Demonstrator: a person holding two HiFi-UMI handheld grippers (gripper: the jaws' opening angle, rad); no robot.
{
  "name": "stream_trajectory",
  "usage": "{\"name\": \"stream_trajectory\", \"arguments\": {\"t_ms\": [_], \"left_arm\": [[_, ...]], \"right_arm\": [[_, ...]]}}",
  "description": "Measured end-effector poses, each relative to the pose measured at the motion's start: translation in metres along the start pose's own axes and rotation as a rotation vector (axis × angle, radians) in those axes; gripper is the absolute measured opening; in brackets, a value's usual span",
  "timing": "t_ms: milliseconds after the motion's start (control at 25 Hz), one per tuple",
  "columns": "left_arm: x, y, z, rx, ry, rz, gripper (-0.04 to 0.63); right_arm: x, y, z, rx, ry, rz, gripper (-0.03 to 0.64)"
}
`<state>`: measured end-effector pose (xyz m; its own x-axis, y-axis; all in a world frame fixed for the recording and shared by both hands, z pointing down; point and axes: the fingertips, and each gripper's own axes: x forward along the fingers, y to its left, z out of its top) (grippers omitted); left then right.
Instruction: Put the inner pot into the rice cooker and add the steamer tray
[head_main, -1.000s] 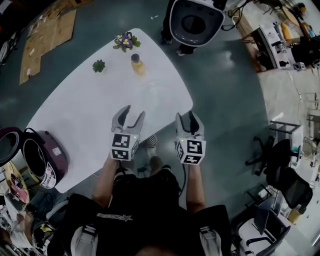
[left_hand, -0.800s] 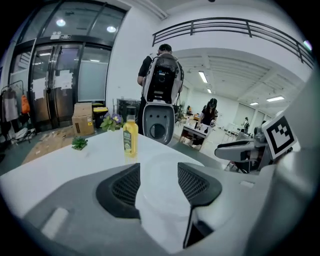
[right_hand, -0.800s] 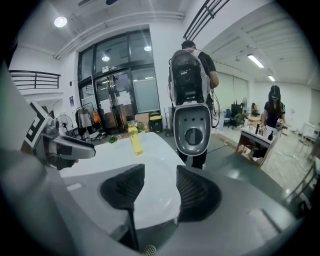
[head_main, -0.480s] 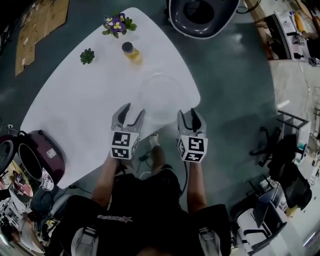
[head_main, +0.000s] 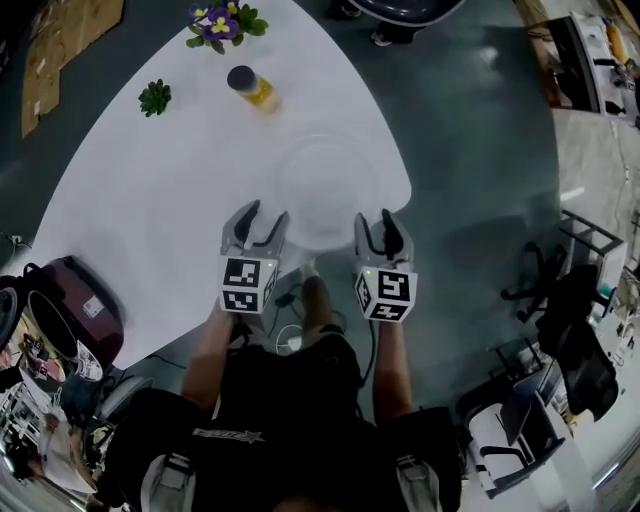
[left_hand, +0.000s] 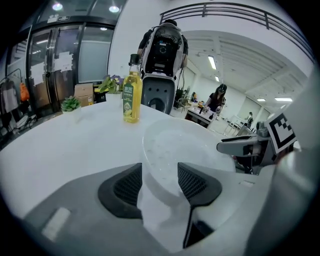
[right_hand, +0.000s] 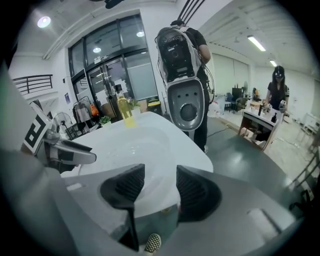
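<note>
White steamer tray (head_main: 322, 185) | left claw (head_main: 266, 213), right claw (head_main: 376, 218) both apart | rice cooker (head_main: 85, 312) head view only

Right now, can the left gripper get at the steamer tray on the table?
Probably yes. The left gripper is open, and the near rim of the steamer tray lies straight ahead of its jaws with nothing in the way. The oil bottle stands well behind the tray.

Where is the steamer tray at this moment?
In the head view the steamer tray is at the white table's near edge, between the left gripper and right gripper, with the oil bottle beyond it.
</note>
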<state>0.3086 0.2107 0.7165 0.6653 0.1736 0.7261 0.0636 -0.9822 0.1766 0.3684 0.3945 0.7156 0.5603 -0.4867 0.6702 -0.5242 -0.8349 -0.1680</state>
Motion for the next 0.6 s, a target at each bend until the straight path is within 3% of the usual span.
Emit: {"name": "stream_trajectory", "arguments": {"t_ms": [120,240,600], "left_arm": [[0.0022,0.0011,-0.0021,-0.003,0.001,0.004,0.226],[0.0022,0.003,-0.001,-0.002,-0.009,0.018,0.164],[0.0018,0.0023,0.002,0.008,-0.016,0.03,0.158]], "right_arm": [[0.0032,0.0008,-0.0013,0.0,0.003,0.002,0.184],[0.0041,0.001,0.0009,-0.008,-0.004,-0.004,0.149],[0.0023,0.0005,0.0068,-0.029,-0.01,-0.009,0.129]]}}
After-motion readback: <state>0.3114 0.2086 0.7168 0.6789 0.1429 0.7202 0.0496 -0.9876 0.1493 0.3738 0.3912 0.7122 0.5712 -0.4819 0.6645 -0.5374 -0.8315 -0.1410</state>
